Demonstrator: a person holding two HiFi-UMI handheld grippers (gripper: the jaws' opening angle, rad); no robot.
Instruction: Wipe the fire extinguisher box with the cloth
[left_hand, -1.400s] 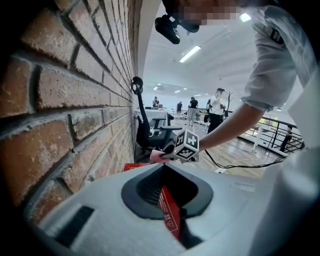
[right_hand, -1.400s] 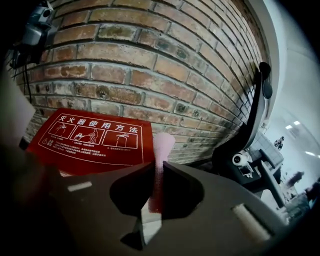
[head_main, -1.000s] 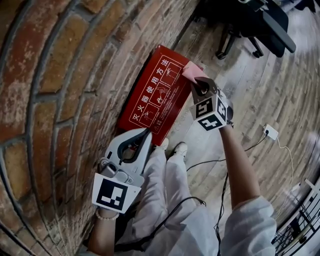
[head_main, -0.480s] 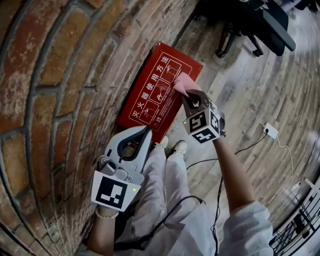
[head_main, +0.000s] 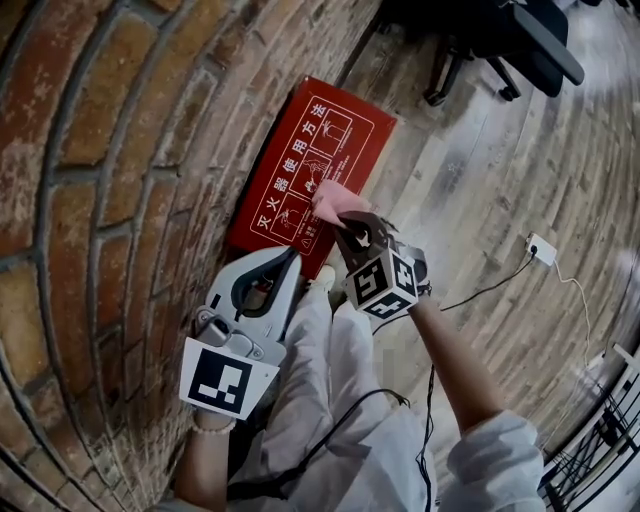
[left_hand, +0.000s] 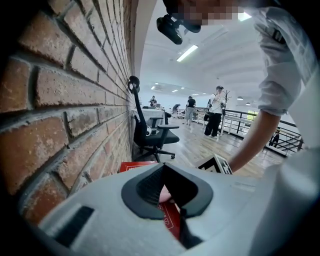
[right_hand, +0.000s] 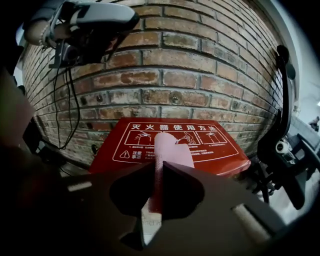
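The red fire extinguisher box (head_main: 300, 150) (right_hand: 170, 145) with white print stands on the floor against the brick wall. A pink cloth (head_main: 335, 200) (right_hand: 167, 155) is pinched in my right gripper (head_main: 352, 228) (right_hand: 159, 167), which is shut on it. The cloth lies on the box's lid at its near end. My left gripper (head_main: 285, 268) (left_hand: 172, 197) hangs beside the wall, short of the box, with its jaws shut and nothing held. Through its jaw opening a bit of the red box (left_hand: 170, 212) and the pink cloth (left_hand: 164, 194) show.
The brick wall (head_main: 110, 180) runs along the left. A black office chair (head_main: 505, 45) stands beyond the box. A white plug (head_main: 541, 250) and cables lie on the wooden floor at right. The person's legs and shoes (head_main: 325, 282) are right below the grippers.
My right gripper has drawn the pink cloth along the box lid from its far corner toward the near end. The left gripper has barely moved.
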